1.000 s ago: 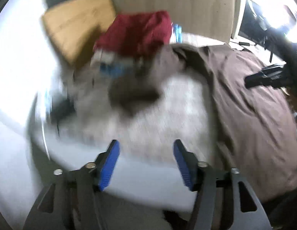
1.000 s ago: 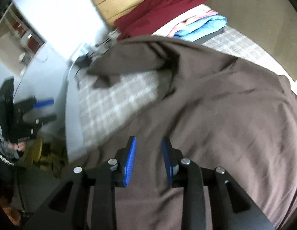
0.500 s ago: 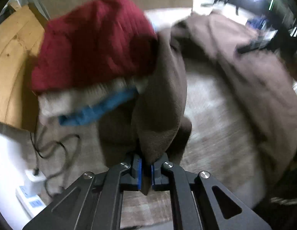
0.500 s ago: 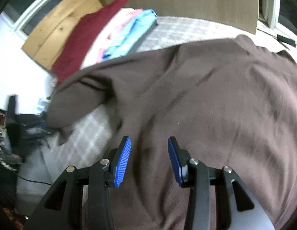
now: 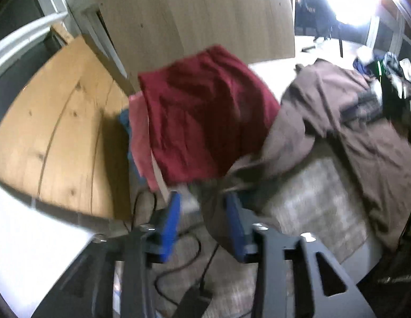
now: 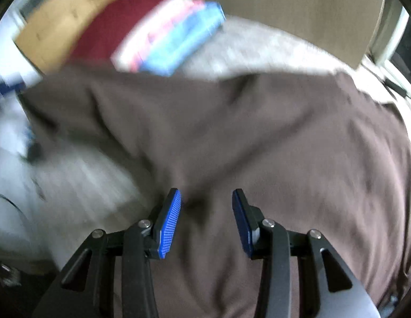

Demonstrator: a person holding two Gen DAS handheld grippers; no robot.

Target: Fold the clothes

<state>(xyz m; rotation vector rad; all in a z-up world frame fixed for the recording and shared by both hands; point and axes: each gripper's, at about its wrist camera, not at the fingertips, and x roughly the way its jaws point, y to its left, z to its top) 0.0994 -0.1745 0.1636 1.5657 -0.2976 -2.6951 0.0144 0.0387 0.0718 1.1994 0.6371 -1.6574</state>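
The large brown cloth garment (image 6: 258, 137) lies spread on the checked bed, its loose corner between the wide-apart pads of the left gripper (image 5: 204, 222), while the right gripper (image 6: 206, 217), also wide, hovers over its middle.

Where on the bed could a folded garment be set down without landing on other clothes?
One bare patch of checked bedcover lies between the spread brown garment and the bed's near edge; another lies between the garment's far edge and the wooden panel. It is crowded at the stack of folded clothes topped by a dark red garment.
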